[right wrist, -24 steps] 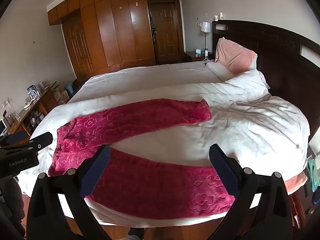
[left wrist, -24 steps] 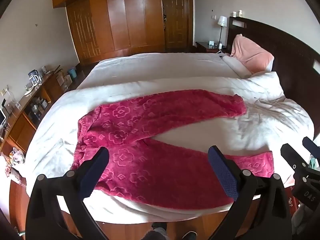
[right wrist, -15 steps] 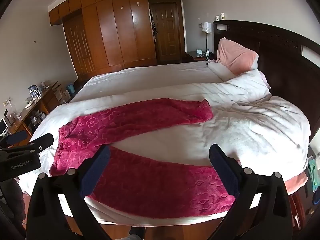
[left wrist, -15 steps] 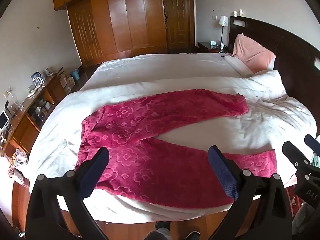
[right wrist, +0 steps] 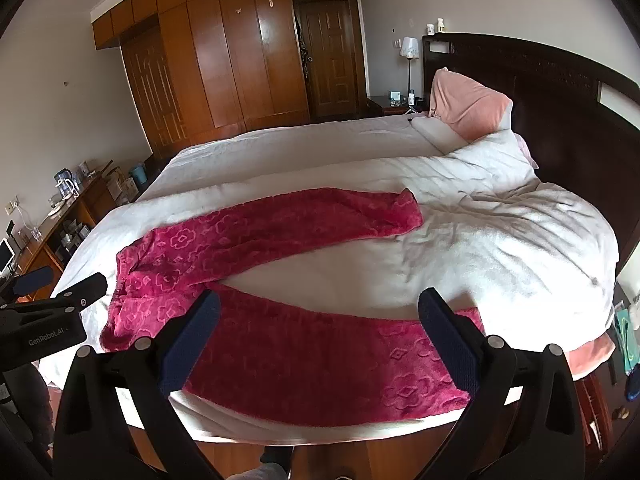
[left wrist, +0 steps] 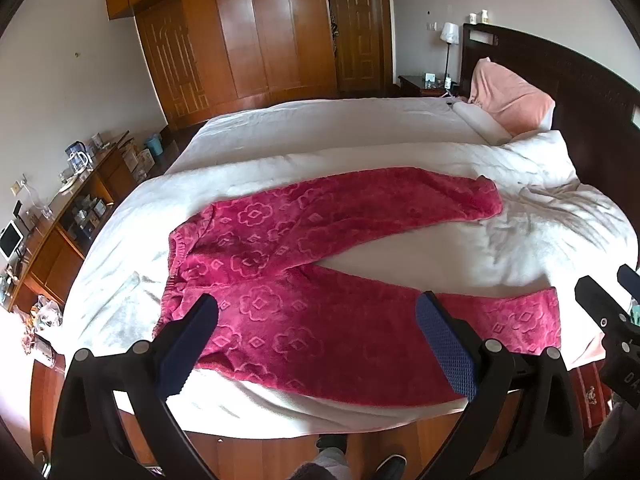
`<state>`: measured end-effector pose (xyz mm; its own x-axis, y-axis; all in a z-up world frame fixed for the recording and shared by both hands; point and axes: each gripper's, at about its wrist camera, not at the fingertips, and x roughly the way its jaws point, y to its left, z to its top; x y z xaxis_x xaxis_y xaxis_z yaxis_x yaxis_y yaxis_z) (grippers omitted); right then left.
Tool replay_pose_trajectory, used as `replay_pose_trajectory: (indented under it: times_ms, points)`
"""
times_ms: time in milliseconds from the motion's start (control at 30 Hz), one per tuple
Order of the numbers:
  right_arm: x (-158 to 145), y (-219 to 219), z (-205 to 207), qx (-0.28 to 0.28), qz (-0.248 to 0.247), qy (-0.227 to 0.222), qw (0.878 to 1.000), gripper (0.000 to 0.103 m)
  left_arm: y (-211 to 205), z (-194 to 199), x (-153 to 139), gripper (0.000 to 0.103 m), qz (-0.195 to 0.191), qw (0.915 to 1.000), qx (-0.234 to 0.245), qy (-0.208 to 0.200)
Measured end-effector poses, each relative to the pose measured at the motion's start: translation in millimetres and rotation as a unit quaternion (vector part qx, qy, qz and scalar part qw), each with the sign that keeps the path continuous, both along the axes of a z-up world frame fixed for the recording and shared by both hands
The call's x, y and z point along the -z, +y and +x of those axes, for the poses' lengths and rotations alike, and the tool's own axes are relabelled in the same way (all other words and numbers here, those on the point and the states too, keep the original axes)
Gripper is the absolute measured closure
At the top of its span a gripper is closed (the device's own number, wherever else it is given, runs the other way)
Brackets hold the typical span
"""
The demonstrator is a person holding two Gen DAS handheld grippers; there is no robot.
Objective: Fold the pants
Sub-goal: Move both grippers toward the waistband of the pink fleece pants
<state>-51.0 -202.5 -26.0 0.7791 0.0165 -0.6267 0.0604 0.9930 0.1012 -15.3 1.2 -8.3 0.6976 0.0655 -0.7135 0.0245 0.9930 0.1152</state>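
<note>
Magenta fleece pants with a flower pattern lie flat on the white bed, waistband at the left, legs spread apart in a V toward the right. They also show in the right wrist view. My left gripper is open and empty, held above the near leg close to the bed's front edge. My right gripper is open and empty, above the near leg further right. Each gripper shows at the edge of the other's view, the right one in the left wrist view and the left one in the right wrist view.
A pink pillow leans on the dark headboard at the right. A rumpled white duvet covers the right of the bed. A cluttered desk stands left. Wooden wardrobes and a door are behind. Wood floor lies below the bed edge.
Both grippers have shifted slightly, so the pants sit a little further right and lower in the views. Both jaws stay open. The pants have not moved on the bed.
</note>
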Motion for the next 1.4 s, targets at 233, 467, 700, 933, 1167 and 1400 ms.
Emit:
replay_pose_trajectory:
  times_ms: [233, 467, 700, 933, 1167, 1400]
  points:
    - [0.8, 2.3, 0.8, 0.000, 0.000, 0.002, 1.000, 0.003, 4.5, 1.4, 0.9, 0.005, 0.001, 1.0000, 0.000, 0.004]
    - [6.5, 8.8, 4.9, -0.002, -0.001, 0.015, 1.000, 0.003, 11.4, 2.1, 7.7, 0.005, 0.003, 0.9999, -0.003, 0.014]
    - [14.2, 11.7, 7.2, -0.003, 0.001, 0.025, 1.000, 0.003, 19.2, 2.8, 13.9, 0.005, 0.005, 0.9996, -0.009, 0.025]
    - [18.5, 13.9, 11.8, -0.008, 0.005, 0.033, 0.999, 0.003, 27.7, 5.0, 17.4, 0.005, 0.006, 0.9992, -0.020, 0.033]
    - [19.6, 14.1, 12.5, -0.009, 0.004, 0.035, 0.999, 0.003, 27.7, 3.9, 20.0, 0.005, 0.007, 0.9990, -0.024, 0.036]
    - [21.7, 13.1, 12.8, -0.008, 0.005, 0.039, 0.999, 0.003, 27.4, 3.1, 23.1, 0.005, 0.008, 0.9988, -0.027, 0.039]
